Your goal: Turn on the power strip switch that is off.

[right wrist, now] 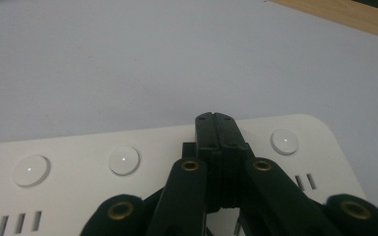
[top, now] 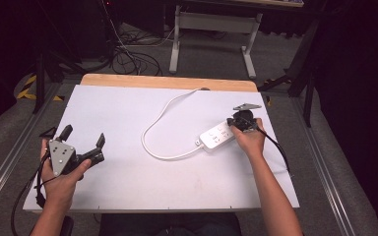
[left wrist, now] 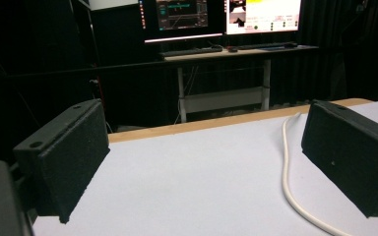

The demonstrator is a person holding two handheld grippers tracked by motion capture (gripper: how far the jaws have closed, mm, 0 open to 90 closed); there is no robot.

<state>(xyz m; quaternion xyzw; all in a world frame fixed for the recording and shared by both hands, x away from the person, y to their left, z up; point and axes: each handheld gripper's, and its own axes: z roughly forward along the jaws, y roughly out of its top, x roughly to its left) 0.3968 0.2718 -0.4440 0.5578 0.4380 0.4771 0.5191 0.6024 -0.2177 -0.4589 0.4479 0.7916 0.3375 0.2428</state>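
The right gripper (top: 239, 122) sits on top of the white power strip (top: 217, 135). Its two black fingers (right wrist: 215, 132) are pressed flat together, with nothing between them. In the right gripper view, the closed tips lie over the top face of the strip, in the row of round white buttons. One button (right wrist: 284, 141) is just to the right of the fingertips. Another button (right wrist: 123, 160) is to their left, and a third (right wrist: 30, 170) is farther left. Small plug slots show lower down on both sides of the fingers. The tips seem to touch the strip, but from this angle it is hard to be sure.

The power strip lies on the white tabletop (top: 128, 182), under the right hand (top: 250, 140). Its white cord (top: 152, 129) comes out of the end away from the right fingers, curls in a big loop and runs to the far edge of the tabletop.

The left gripper (top: 82, 139) is well apart from the strip, near the left edge of the tabletop. The left hand (top: 61, 179) holds it just above the white top. Its fingers (left wrist: 64, 157) are spread wide and hold nothing. In the left gripper view, a bit of the white cord (left wrist: 288, 182) lies between them, close to the finger on the right of that view. Past the fingers, beyond the tabletop, is a desk with lit screens (left wrist: 221, 14).
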